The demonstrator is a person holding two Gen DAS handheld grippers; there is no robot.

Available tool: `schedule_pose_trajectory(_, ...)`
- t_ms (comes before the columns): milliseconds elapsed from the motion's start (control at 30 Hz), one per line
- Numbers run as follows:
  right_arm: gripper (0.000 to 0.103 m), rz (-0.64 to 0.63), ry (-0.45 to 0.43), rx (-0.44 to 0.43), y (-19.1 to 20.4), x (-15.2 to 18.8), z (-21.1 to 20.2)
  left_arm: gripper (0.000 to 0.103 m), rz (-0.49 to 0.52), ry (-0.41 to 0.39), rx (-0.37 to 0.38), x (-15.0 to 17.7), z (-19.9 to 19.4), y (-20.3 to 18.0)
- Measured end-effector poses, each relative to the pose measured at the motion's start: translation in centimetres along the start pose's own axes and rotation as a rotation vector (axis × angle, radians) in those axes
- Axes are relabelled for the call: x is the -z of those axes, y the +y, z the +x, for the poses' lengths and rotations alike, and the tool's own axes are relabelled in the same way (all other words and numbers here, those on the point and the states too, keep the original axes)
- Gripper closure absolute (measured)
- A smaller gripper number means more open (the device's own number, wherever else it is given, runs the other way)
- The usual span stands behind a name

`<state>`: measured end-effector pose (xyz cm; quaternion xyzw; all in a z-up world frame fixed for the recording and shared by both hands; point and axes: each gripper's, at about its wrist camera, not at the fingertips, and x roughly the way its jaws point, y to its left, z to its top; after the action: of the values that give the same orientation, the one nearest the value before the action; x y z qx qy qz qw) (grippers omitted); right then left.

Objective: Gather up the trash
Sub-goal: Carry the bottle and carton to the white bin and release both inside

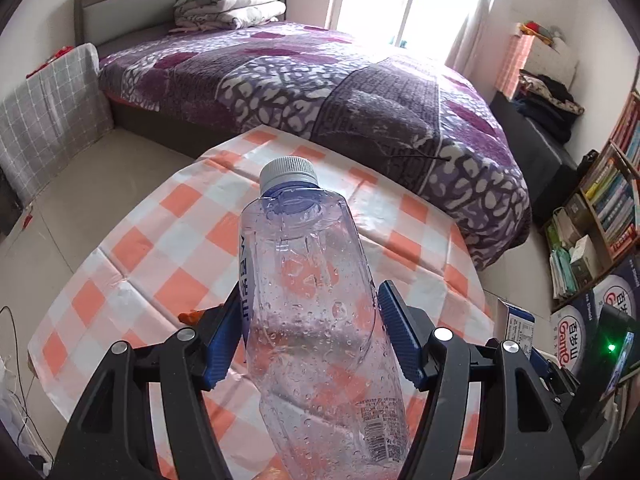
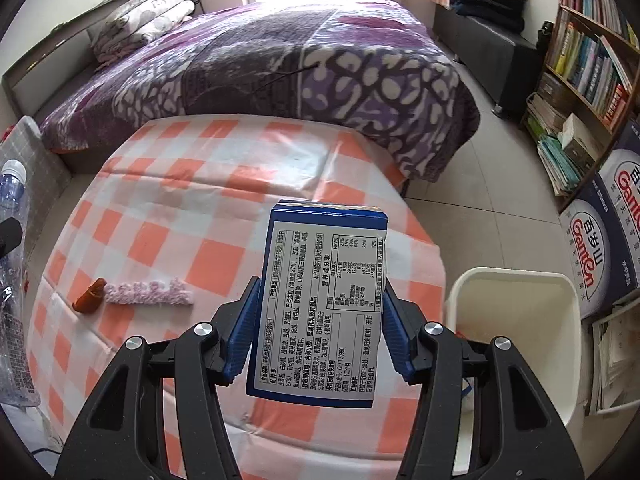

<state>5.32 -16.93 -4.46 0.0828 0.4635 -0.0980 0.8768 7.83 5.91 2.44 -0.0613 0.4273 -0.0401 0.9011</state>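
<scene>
My left gripper (image 1: 312, 332) is shut on a clear empty plastic bottle (image 1: 316, 300) with a white cap, held above the orange-and-white checked table (image 1: 160, 248). The bottle also shows at the left edge of the right wrist view (image 2: 12, 240). My right gripper (image 2: 320, 328) is shut on a blue-edged snack box (image 2: 320, 312), its printed white label facing the camera, held above the table's right side. A white trash bin (image 2: 516, 336) stands on the floor just right of the table. An orange scrap (image 2: 90, 296) and a pink wrapper (image 2: 148, 292) lie on the table at the left.
A bed with a purple quilt (image 2: 304, 60) stands behind the table. A bookshelf (image 2: 592, 64) and blue-and-white water cartons (image 2: 600, 240) line the right wall. A grey checked cloth-covered object (image 1: 48, 116) stands at the left.
</scene>
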Motion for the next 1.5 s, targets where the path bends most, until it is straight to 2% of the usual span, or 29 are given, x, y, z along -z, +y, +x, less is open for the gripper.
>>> schedule_pose_trajectory(167,0.050,0.073,-0.010,0.050,-5.0,0.0,-0.3,0.038,0.062,-0.009,0.047,0.6,0.8,-4.0)
schedule_pose_trajectory(533,0.049,0.317,0.046,0.115,-16.3,0.8,-0.3,0.038,0.223,-0.002,0.131,3.4,2.4,-12.9)
schedule_pose_trajectory(800,0.047,0.431,0.036,0.163,-22.0,1.3,-1.4,0.038,0.373,0.007,0.210,6.7,2.9,-19.7)
schedule_pose_trajectory(867,0.032,0.462,0.030,0.167,-23.1,1.4,-1.7,0.038,0.411,0.011,0.233,7.7,2.8,-21.3)
schedule_pose_trajectory(900,0.029,0.485,0.018,0.174,-23.8,1.6,-2.0,0.038,0.427,0.017,0.246,8.1,2.8,-22.1)
schedule_pose_trajectory(1100,0.025,0.562,-0.036,0.228,-26.7,2.1,-3.3,0.038,0.507,0.057,0.321,10.7,3.1,-26.1)
schedule_pose_trajectory(1367,0.020,0.618,-0.039,0.244,-29.6,2.9,-3.8,0.038,0.525,0.144,0.432,12.6,4.0,-29.1)
schedule_pose_trajectory(1433,0.020,0.627,-0.038,0.248,-30.0,3.1,-3.8,0.035,0.523,0.169,0.480,12.8,4.3,-29.5)
schedule_pose_trajectory(1467,0.019,0.629,-0.040,0.252,-30.1,3.1,-3.9,0.031,0.524,0.173,0.497,12.8,4.4,-29.7)
schedule_pose_trajectory(1500,0.018,0.634,-0.042,0.255,-30.2,3.2,-4.0,0.021,0.525,0.170,0.512,12.9,4.4,-29.8)
